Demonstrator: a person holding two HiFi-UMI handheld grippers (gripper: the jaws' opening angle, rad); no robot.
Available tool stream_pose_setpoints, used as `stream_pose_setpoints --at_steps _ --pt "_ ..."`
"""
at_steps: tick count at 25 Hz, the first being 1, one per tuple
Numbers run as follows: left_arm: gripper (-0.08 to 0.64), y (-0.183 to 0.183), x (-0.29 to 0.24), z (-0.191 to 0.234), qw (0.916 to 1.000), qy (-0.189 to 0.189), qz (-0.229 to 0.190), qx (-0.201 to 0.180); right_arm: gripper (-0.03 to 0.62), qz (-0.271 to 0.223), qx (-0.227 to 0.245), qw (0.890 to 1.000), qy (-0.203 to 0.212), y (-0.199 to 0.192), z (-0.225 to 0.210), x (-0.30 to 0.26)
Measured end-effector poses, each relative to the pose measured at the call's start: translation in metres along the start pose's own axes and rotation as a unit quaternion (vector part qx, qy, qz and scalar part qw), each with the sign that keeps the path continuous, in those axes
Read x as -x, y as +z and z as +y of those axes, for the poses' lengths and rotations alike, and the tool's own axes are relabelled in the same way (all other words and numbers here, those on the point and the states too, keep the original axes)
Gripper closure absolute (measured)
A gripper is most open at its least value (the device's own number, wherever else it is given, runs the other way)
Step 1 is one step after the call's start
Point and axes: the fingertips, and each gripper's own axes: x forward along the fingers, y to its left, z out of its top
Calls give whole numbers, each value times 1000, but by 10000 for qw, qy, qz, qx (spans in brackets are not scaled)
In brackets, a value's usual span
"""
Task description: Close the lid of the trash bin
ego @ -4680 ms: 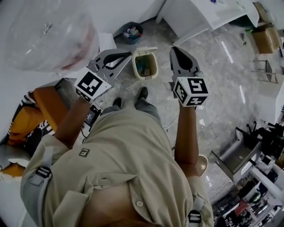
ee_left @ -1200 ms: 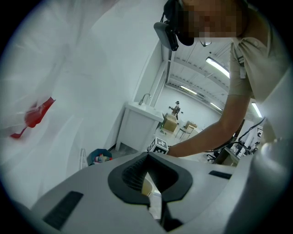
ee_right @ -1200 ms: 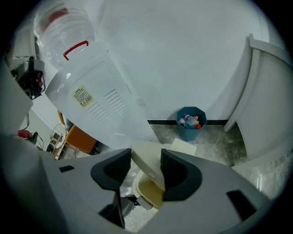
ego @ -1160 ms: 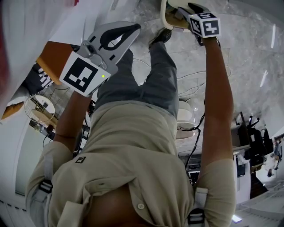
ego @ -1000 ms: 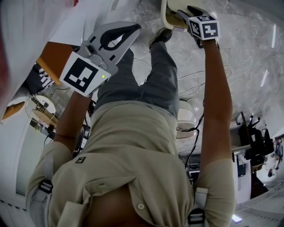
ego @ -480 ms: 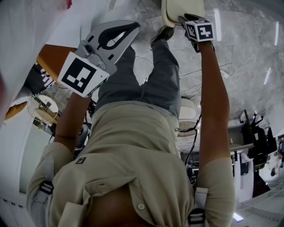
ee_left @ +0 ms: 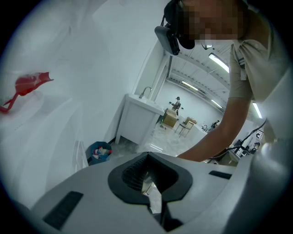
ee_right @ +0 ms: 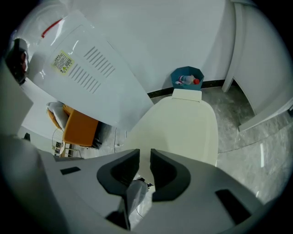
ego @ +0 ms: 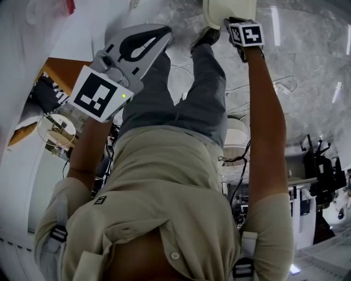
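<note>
Most of the ground in view is grey marble floor [ego: 307, 82]. On it stands the cream bin [ego: 219, 11], its lid [ee_right: 183, 123] lying flat and shut. The left tool [ee_left: 147, 155] is held up well apart from the bin, its jaw tips pressed together with nothing in them. The right tool [ee_right: 144, 153] points steeply down over the lid's near edge. Its jaws are closing, with only a narrow slit between them and nothing in it. Whether it touches the lid I cannot tell. Beyond the bin sits a small blue pail [ee_right: 187, 80].
</note>
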Motion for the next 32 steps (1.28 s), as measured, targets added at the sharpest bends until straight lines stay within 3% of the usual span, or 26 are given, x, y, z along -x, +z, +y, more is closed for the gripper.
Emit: stream_pose_setpoints --at_steps 21,32 --pt "545 -27 -18 12 9996 1 278 87 545 371 -118 9989 -256 -26 -31 -68" --pt "545 -31 -22 8 9996 -44 276 49 554 332 16 9990 -286 -29 -29 -73"
